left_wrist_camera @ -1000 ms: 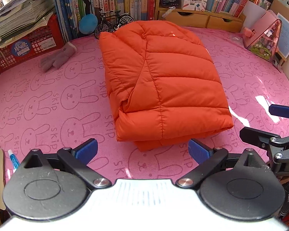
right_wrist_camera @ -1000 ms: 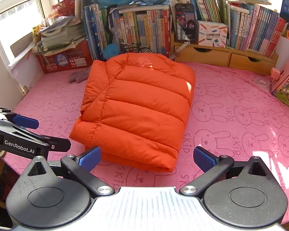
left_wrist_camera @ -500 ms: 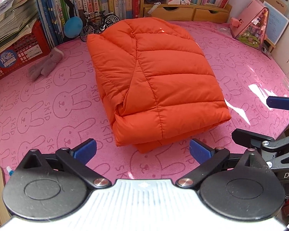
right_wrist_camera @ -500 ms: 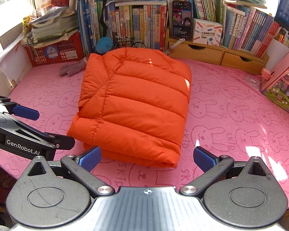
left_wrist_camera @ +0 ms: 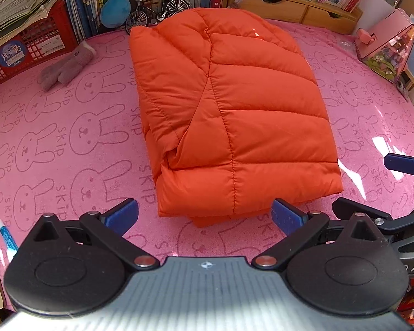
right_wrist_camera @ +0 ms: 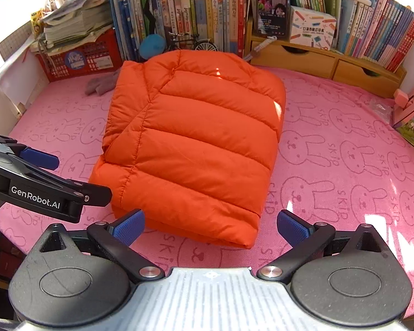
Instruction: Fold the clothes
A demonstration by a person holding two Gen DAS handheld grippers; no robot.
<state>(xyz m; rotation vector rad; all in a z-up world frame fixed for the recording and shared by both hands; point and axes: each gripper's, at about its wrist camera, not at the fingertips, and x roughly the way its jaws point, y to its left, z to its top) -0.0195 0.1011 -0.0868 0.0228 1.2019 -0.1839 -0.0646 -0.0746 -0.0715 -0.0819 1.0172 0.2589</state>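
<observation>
An orange quilted puffer jacket [left_wrist_camera: 229, 110] [right_wrist_camera: 196, 149] lies folded into a thick rectangle in the middle of the pink rabbit-print mat [left_wrist_camera: 69, 143] [right_wrist_camera: 345, 151]. My left gripper [left_wrist_camera: 204, 216] hangs open just short of the jacket's near edge, nothing between its blue pads. My right gripper [right_wrist_camera: 211, 227] is also open, empty, at the jacket's near corner. Each gripper shows at the side of the other's view: the right one [left_wrist_camera: 400, 184] at the right edge, the left one [right_wrist_camera: 41, 176] at the left edge.
A grey glove [left_wrist_camera: 66, 67] lies on the mat left of the jacket. Behind stand a red crate [right_wrist_camera: 80, 58] with papers, a row of books [right_wrist_camera: 196, 13], a model bicycle [left_wrist_camera: 157, 7], wooden drawers [right_wrist_camera: 325, 60] and a pink toy house [left_wrist_camera: 386, 47].
Both grippers have drawn slightly closer to the jacket and shifted their angle; both stay open. The folded jacket has not moved.
</observation>
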